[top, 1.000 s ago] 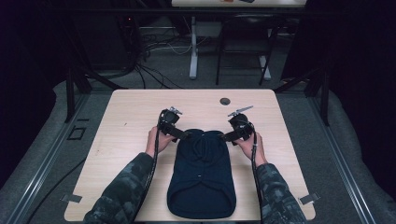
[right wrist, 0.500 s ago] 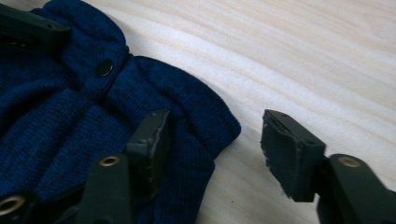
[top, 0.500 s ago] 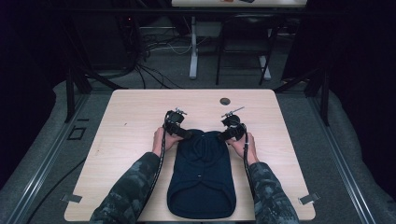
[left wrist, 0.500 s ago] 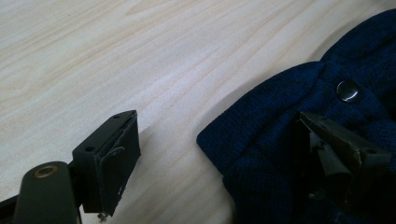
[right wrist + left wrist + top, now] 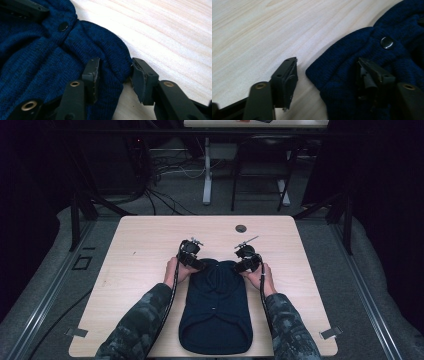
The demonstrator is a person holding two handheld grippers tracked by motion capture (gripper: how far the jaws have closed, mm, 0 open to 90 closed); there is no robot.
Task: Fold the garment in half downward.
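A dark blue knitted garment (image 5: pixel 216 312) lies flat on the light wooden table (image 5: pixel 140 250), running from the table's middle down to its near edge, with the rounded hem toward me and the narrower top end pointing to the far edge. I hold 1 gripper at each top corner of it.

My left gripper (image 5: pixel 191 257) sits at the garment's top left corner. In the left gripper view its 2 jaws stand wide apart: 1 jaw rests over bare wood just beside the folded knit edge (image 5: pixel 322 72), the other lies on the fabric, below a small round dark snap button (image 5: pixel 386 42). Nothing is clamped between them.

My right gripper (image 5: pixel 246 260) is at the top right corner. In the right gripper view its jaws are also parted, straddling the rounded fold of knit (image 5: pixel 112 62), 1 jaw on top of the fabric and 1 at its outer edge by the wood, not pressed together. A 2nd snap button (image 5: pixel 63 26) shows farther up the fabric.

A small dark round disc (image 5: pixel 241 228) sits near the table's far edge, well apart from the garment.
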